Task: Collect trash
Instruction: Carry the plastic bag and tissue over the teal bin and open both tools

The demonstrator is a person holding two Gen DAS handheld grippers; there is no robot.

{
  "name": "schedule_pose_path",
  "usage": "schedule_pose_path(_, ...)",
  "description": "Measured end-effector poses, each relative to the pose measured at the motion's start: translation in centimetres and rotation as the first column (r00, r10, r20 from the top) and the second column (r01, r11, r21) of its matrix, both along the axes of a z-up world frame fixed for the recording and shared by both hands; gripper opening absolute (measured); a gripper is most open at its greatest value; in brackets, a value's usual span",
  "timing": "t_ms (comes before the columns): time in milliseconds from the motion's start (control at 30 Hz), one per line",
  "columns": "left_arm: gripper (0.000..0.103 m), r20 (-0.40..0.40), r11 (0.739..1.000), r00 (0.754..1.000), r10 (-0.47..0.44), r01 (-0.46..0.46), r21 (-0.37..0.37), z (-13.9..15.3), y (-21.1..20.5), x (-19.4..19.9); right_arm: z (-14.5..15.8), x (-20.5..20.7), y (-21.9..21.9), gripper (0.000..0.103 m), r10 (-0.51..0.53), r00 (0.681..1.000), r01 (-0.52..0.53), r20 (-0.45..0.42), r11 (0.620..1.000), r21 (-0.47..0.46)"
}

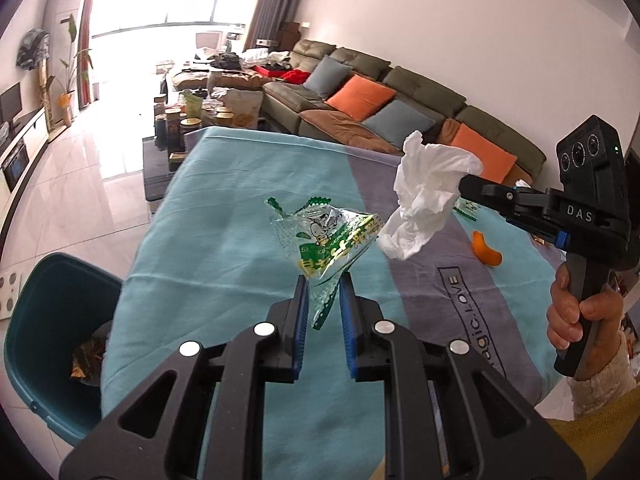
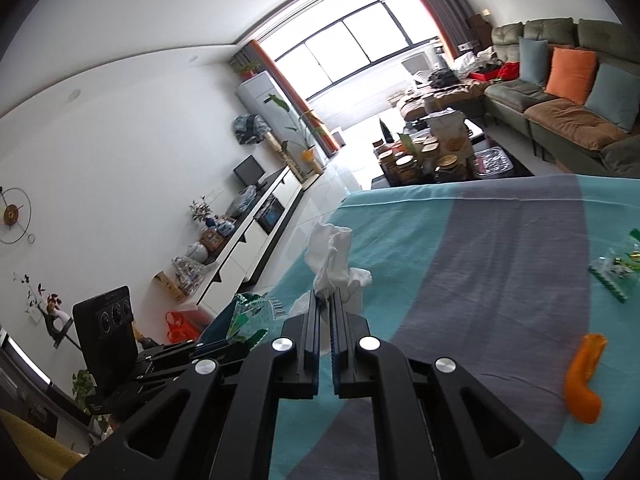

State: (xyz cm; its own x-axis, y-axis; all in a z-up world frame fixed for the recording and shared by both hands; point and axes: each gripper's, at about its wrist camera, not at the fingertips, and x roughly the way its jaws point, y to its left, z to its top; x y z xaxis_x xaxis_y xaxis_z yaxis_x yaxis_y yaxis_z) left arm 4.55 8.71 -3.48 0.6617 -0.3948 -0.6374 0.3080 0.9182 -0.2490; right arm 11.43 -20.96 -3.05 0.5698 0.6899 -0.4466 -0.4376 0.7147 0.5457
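Right claw clamped on white tissue, orange peel on striped cloth

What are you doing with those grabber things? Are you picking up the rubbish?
Yes. A person holds a grabber in each hand. The left gripper is pinching a green and clear snack wrapper, and the right gripper is clamped on a crumpled white tissue. Both are lifted above the table's blue and grey cloth. A teal bin waits beside the table. An orange peel and another wrapper are left on the cloth.
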Motion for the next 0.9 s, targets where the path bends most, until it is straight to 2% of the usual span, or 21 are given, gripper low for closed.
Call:
schedule_pose_path(467,0.016,0.003,0.995,0.995,0.097,-0.097,-0.004,-0.1,4.0,-1.3,0.5,0.7,5.7,0.004,0.131,0.991,-0.131,-0.001,0.991,0.012)
schedule_pose_path(900,0.016,-0.001,0.977,0.977,0.212,-0.212,-0.015,-0.2,8.1,-2.9,0.4,1.1,10.1,0.004,0.236,0.972,-0.236,-0.004,0.972,0.016)
